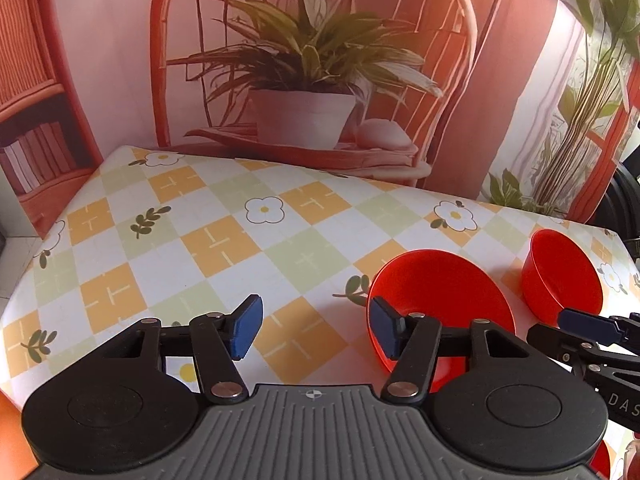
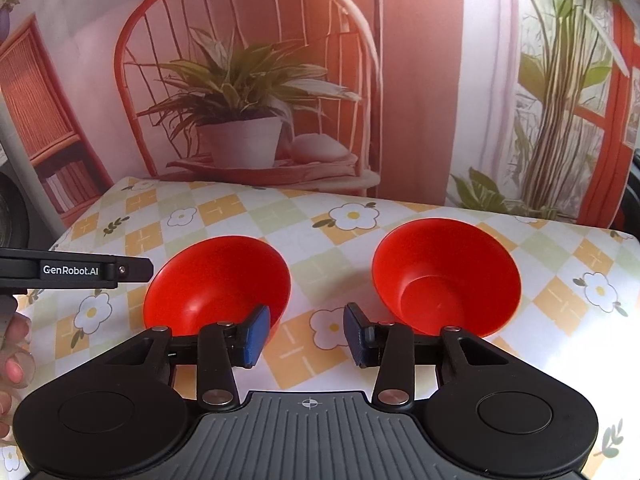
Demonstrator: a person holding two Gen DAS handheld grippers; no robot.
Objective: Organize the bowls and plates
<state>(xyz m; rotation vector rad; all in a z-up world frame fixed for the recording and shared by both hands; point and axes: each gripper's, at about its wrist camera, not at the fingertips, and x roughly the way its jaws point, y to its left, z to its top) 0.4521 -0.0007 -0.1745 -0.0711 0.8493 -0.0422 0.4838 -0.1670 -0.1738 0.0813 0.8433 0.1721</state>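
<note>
Since both red bowls sit apart on the worktop (image 2: 560, 264), the right tool (image 2: 305, 336), spread and empty, hangs between them: the left bowl (image 2: 218, 280) just ahead-left, the right bowl (image 2: 446, 276) ahead-right. The left tool (image 1: 316, 328), also spread and empty, has the left bowl touching-close at its right finger.

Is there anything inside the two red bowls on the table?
Nothing shows in either. The right bowl shows bare red walls and a flat bottom. The left bowl looks bare too, but the right gripper, jaws open, covers its near part, so that bit stays unseen.
</note>
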